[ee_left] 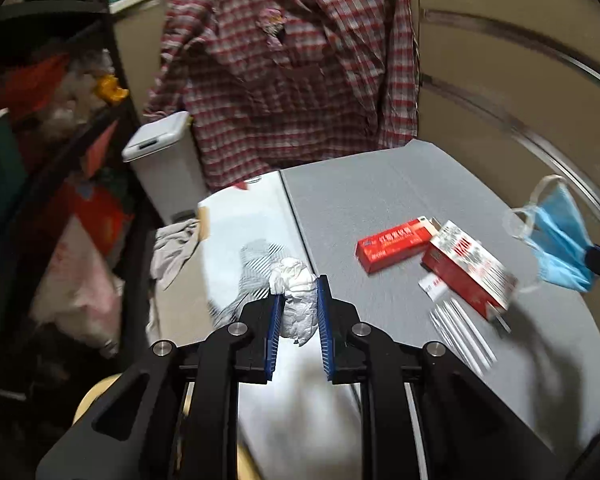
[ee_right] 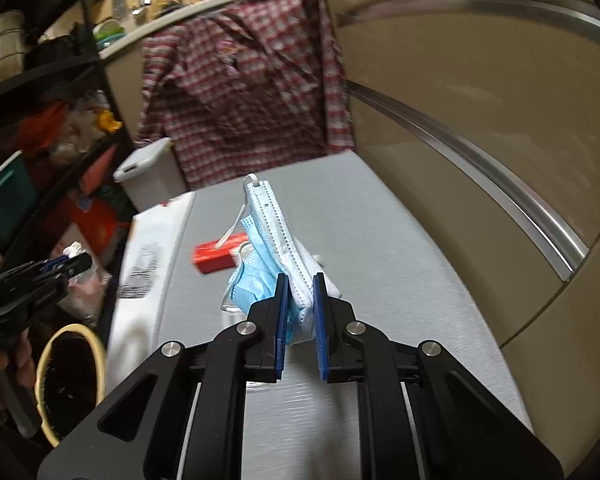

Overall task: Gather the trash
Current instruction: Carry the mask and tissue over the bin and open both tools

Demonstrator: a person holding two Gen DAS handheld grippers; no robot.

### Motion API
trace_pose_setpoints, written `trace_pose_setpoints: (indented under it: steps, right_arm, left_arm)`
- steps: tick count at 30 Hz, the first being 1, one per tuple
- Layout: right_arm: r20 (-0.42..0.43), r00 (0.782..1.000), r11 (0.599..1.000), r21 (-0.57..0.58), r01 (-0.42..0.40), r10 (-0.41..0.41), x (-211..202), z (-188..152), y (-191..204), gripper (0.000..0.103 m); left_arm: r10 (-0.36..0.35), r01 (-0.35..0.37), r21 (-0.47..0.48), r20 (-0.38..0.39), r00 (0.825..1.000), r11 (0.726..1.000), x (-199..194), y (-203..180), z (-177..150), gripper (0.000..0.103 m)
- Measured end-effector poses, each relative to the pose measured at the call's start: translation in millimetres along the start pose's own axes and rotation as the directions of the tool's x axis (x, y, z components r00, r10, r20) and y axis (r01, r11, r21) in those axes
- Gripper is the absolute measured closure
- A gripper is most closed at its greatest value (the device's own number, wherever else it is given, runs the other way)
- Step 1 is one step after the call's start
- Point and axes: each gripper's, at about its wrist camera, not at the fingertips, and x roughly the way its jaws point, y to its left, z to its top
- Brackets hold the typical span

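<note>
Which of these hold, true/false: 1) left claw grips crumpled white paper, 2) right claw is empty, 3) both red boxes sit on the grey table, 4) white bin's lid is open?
1) True: the left claw is shut on the crumpled white paper.
2) False: the right claw is shut on blue face masks.
3) True: both red boxes lie on the grey table.
4) False: the white bin has its lid closed.
</note>
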Motion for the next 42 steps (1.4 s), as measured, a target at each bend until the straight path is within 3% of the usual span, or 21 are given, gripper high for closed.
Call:
trace_pose_setpoints:
  steps: [8, 14, 24, 32, 42]
  right_arm:
    - [0.016, 0.991, 0.987, -0.094, -0.132, 0.134, -26.9, -9.5, 67.1, 0.09]
    - [0.01, 0.979, 0.968, -0.152, -0.198, 0.202, -40.2, -20.3, 115.0, 0.09]
    - [-0.089, 0.958, 0.932, -0.224, -0.285, 0.272, -30.9, -61.8, 184.9, 0.09]
    - [-0.169, 0.939, 0.909, -0.251, -0.334, 0.298, -20.2, -91.2, 228.5, 0.09]
    - [-0.197, 0.925, 0.879, -0.296, -0.373, 0.326, -18.2, -97.0, 276.7, 0.09]
  left_arm:
    - [0.079, -0.078, -0.044, 0.02, 0.997, 0.996, -92.7, 39.1, -46.2, 0.086]
    - [0.155, -0.152, -0.116, 0.018, 0.988, 0.982, -119.8, 72.1, -79.1, 0.086]
    - [0.232, -0.229, -0.184, -0.006, 0.973, 0.956, -121.2, 124.1, -110.3, 0.086]
    - [0.255, -0.262, -0.232, -0.061, 0.965, 0.937, -107.0, 160.9, -121.7, 0.086]
    - [0.261, -0.281, -0.271, -0.107, 0.959, 0.921, -99.1, 183.9, -131.2, 0.086]
